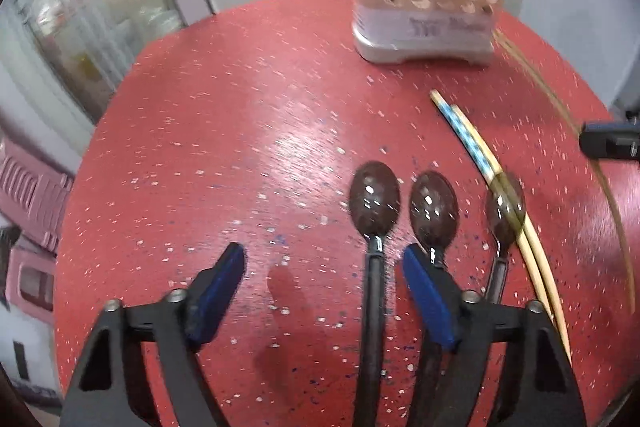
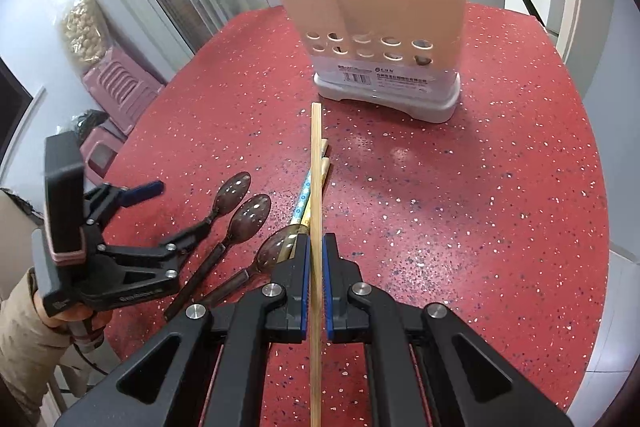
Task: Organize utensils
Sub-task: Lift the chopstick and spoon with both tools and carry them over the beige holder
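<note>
On red speckled bench, w/ beige slotted utensil holder near far edge, right gripper fingers clamped on bare bamboo chopstick; left gripper fingers wide apart over dark brown plastic spoons, gripping nothing.

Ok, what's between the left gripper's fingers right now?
In the left wrist view, one spoon's handle and bare red table lie between the open left gripper's fingers.

Three dark spoons flat on table, chopsticks beside, beige holder upright.

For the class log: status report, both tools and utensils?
Left tool open over spoons. Right tool shut on chopstick. Holder path clear.
</note>
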Available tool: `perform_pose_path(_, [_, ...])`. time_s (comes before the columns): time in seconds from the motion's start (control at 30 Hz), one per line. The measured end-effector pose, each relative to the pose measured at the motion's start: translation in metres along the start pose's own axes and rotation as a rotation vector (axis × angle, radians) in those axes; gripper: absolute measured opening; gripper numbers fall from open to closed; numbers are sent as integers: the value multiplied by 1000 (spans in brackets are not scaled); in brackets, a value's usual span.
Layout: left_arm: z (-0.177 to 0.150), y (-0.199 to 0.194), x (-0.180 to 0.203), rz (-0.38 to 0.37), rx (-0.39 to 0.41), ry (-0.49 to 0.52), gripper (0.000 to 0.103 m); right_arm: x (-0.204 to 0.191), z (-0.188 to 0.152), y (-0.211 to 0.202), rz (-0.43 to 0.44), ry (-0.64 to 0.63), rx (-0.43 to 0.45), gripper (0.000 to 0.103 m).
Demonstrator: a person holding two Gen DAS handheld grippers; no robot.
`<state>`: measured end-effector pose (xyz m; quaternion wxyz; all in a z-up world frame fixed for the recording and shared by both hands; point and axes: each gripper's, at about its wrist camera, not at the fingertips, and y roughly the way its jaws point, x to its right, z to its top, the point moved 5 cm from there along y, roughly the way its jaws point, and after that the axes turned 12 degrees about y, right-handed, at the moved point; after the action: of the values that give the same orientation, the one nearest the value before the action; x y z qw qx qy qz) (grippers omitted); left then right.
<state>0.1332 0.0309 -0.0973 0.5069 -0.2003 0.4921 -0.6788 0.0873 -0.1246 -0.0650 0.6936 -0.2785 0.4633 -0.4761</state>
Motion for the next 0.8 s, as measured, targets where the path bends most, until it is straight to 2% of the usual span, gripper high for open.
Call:
perform_pose_path(0.17, [4, 6, 4, -58, -32, 15, 96, 0, 0, -4, 7, -2, 5, 6])
perform_pose_path(0.27, [5, 10, 4, -161, -47, -12, 80, 0, 0, -6, 14, -2, 8, 6])
perform_pose_path(0.3, [7, 11, 4, -165, -47, -9, 71, 0, 0, -7, 17, -2, 10, 6])
perform_pose_path(0.33, [8, 10, 5, -172, -44, 5, 47, 0, 1, -7, 20, -1, 11, 6])
perform_pose_path(0.37, [11, 11, 6, -184, -44, 17, 36, 0, 1, -8, 22, -1, 11, 6])
perform_pose_path(0.53, [9, 4, 9, -181, -14, -14, 36, 1, 1, -15, 30, 1, 25, 6])
perform_pose_path(0.8, [14, -45, -1, -155, 171, -172, 36, 2, 16, -36, 50, 16, 81, 6])
